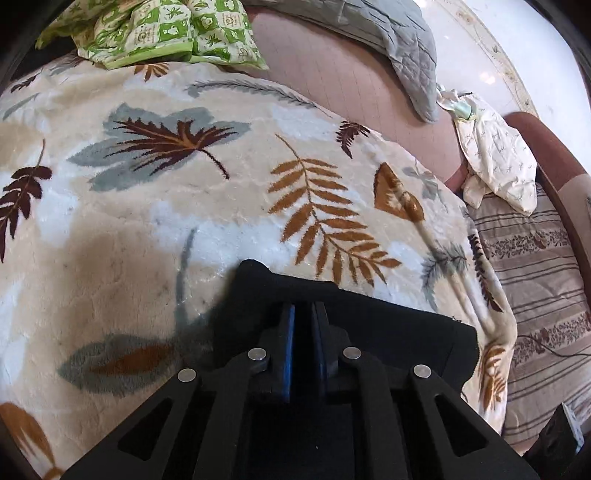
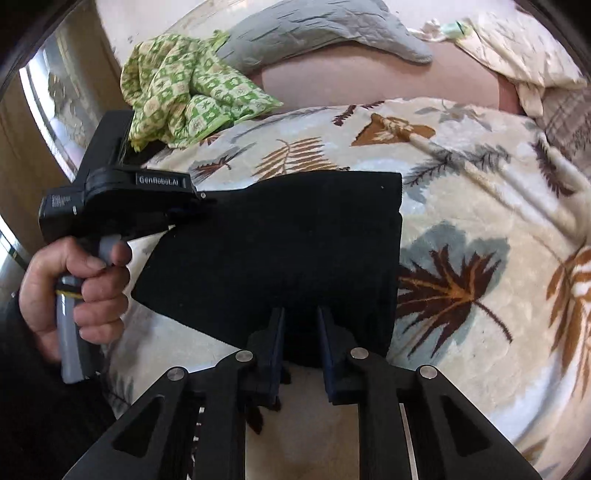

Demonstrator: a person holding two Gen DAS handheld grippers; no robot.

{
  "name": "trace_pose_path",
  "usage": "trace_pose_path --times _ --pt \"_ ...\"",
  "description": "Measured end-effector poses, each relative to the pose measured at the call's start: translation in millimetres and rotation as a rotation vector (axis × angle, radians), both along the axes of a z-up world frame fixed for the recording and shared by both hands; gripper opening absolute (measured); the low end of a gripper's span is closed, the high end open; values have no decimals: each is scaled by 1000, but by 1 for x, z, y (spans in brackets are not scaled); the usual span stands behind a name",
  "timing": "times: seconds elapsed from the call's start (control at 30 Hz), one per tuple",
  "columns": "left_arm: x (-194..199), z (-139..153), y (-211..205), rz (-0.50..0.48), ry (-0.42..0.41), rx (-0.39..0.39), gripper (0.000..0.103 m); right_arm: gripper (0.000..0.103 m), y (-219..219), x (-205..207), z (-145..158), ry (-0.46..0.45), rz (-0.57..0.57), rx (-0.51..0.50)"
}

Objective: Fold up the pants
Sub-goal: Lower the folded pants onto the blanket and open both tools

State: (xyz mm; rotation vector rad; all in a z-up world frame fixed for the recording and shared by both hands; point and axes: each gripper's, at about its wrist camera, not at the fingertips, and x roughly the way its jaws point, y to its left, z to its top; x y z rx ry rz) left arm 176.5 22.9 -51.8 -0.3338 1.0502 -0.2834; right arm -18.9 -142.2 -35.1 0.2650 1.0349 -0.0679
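Note:
The black pants (image 2: 277, 240) lie folded into a broad dark panel on a cream leaf-patterned blanket (image 2: 480, 177). My right gripper (image 2: 301, 325) is shut on the pants' near edge, and black cloth fills the gap between its blue pads. At the panel's left corner a hand (image 2: 85, 291) holds my left gripper (image 2: 201, 211), whose tips meet the cloth there. In the left wrist view the left gripper (image 1: 303, 321) is shut, its pads close together with a fold of the black pants (image 1: 388, 325) between them. The blanket (image 1: 166, 229) spreads out beyond.
A green checked cloth (image 2: 184, 92) is bunched at the blanket's far edge, with a grey quilted pillow (image 2: 314, 33) behind it. A crumpled cream cloth (image 1: 495, 155) and a striped cushion (image 1: 535, 277) lie past the blanket's edge, on the right of the left wrist view.

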Motion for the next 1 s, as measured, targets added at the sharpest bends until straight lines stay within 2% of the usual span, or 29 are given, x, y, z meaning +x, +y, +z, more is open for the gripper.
trace_pose_path --times 0.1,0.2,0.23,0.3,0.33,0.4,0.43,0.5,0.57,0.6,0.63,0.7,0.87,0.9,1.0 --pt "-11 12 -5 10 -29 -15 11 18 0 -4 1 -18 7 4" --pt "-48 39 2 1 -97 -60 16 18 -6 -1 16 -59 -22 71" --pt "-61 46 3 -11 -124 -91 17 22 -9 0 24 -97 -33 73" --pt "-84 53 3 -41 -160 -133 20 23 -11 6 40 -165 -46 -6" --pt "-96 55 2 -50 -173 -126 21 23 -13 16 44 -184 -45 -48" --pt "-112 50 3 -54 -165 -115 22 23 -15 32 46 -207 -46 -95" --pt "-117 43 2 -52 -137 -109 22 23 -16 41 44 -209 -44 -111" --pt "-119 24 -1 -48 -51 -82 21 22 -19 57 30 -166 -34 -119" --pt "-116 17 -4 -50 -35 -55 19 23 -23 69 -1 -37 -49 -122" --pt "-114 17 -5 -53 -31 -54 19 24 -25 69 -12 -11 -62 -119" --pt "-112 16 -5 -51 -25 -65 19 25 -25 66 -13 -48 -77 -122" --pt "-112 15 -1 -40 -17 -91 19 27 -23 67 -12 -37 -85 -131" --pt "-109 13 5 -29 -15 -120 19 37 -20 60 -1 -41 -100 -121" --pt "-107 13 3 -26 -14 -124 19 43 -15 56 5 -37 -107 -139" --pt "-106 13 6 -22 -14 -130 19 69 1 36 25 -53 -164 -239"
